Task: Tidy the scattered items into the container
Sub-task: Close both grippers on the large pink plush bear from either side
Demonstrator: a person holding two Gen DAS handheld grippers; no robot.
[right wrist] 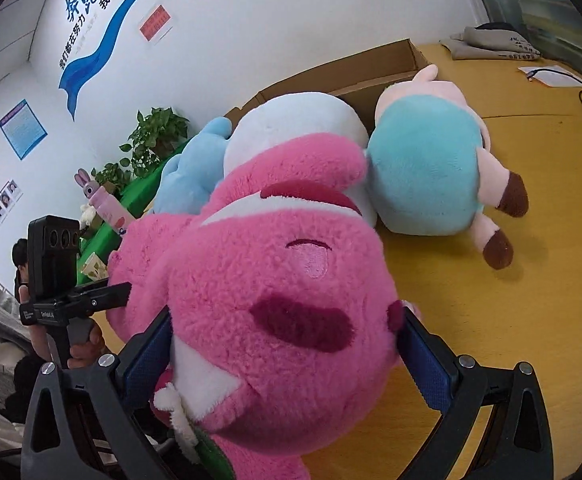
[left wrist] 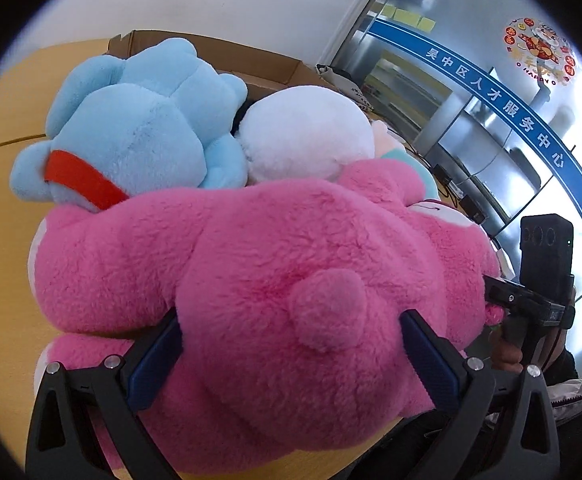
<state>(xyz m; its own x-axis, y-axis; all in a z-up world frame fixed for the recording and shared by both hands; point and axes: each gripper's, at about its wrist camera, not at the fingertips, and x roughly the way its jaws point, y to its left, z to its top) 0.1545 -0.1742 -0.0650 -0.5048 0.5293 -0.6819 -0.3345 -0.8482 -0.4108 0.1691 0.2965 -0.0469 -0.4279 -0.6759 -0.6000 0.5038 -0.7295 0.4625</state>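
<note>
Both claws gripped the pink plush bear (left wrist: 291,280): left claw (left wrist: 291,344) clamped its rear w/ the tail between the pads, right claw (right wrist: 287,344) clamped its head. Just ahead of the claws lay a blue plush (left wrist: 139,128), white plush (left wrist: 307,132) & teal-bodied plush (right wrist: 427,168) on the desk (right wrist: 491,300); cardboard box (right wrist: 371,68) beyond them.

2 wrist views (opposite sides) share the close pink plush bear (left wrist: 291,280).
</note>
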